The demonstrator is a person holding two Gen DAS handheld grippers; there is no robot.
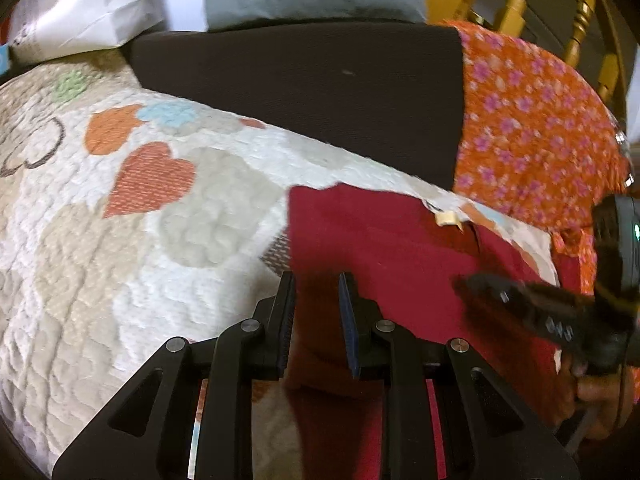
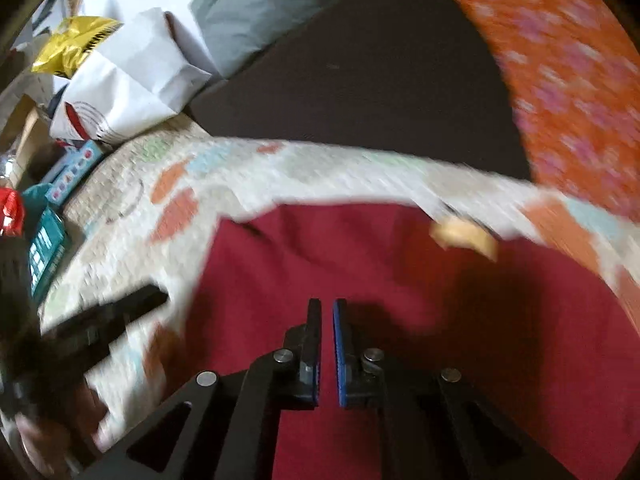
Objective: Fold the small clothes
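Small dark-red cloth garment [image 1: 380, 240] spread flat on the white quilted bedspread with heart patches [image 1: 120, 260], near the corner by the orange flowery fabric [image 1: 540, 120]. Directly under and ahead of both claws, so no reaching needed.

Left claw [image 1: 317, 292] parked right on the garment's left edge. Jaws set narrow, with a bunch of red cloth filling the gap. Looks like a pinch on that edge, though hard to swear to from this angle. Right claw [image 2: 327, 320] over the middle of the red cloth [image 2: 360, 260], pressed together to a sliver. Can't tell if a thin layer is caught in there or nothing at all.

Long axis hard to call, with the near end hidden under both claws. Far edge running across the view, little cream label [image 2: 464, 236] sitting on it toward the right. Probably the neckline or waistband, so guessing the fold goes toward or away from that edge.

Look of the thing: plain, matte, soft knit-ish, no print, mostly smooth with a few dark creases. Right view pretty smeared, so not much finer detail there.
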